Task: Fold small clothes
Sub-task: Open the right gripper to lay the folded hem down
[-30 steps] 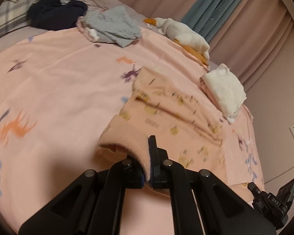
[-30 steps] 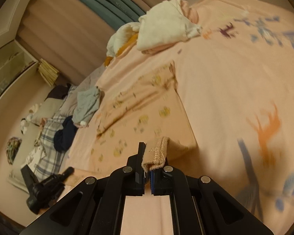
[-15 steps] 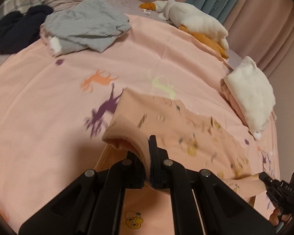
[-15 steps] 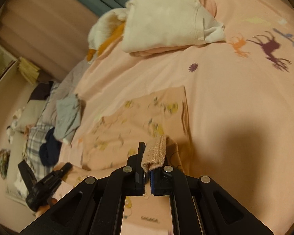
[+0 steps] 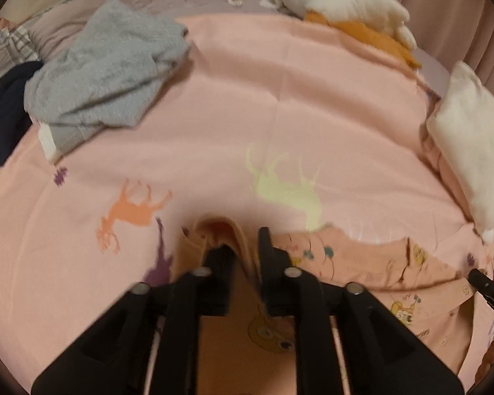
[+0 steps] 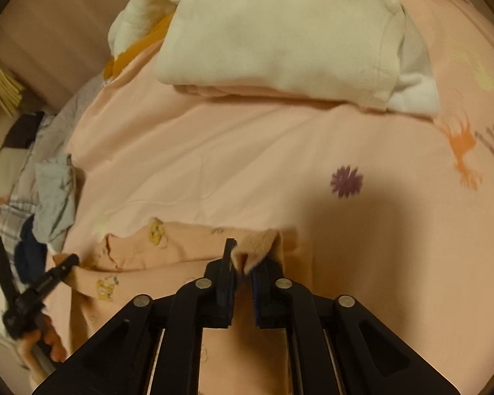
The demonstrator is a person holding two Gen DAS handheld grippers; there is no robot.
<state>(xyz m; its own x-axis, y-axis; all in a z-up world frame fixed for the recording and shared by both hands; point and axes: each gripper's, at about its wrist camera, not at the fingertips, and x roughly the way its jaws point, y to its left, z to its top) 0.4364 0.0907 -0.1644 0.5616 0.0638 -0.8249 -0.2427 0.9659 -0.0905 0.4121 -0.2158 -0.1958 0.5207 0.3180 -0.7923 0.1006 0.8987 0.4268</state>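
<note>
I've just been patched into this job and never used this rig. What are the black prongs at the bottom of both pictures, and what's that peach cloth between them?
Each picture comes from a camera on a hand-held gripper, looking along its two black fingers. The left gripper and right gripper have just been opening, with the folded edge of the peach printed garment still between their fingers. It lies on a pink bedspread alongside a grey garment, a plush goose and a folded white stack.

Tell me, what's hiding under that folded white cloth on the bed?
Under the folded white cloth lies a pink folded piece; only its edge peeks out. Both rest on the pink bedspread. Anything deeper is covered.
</note>
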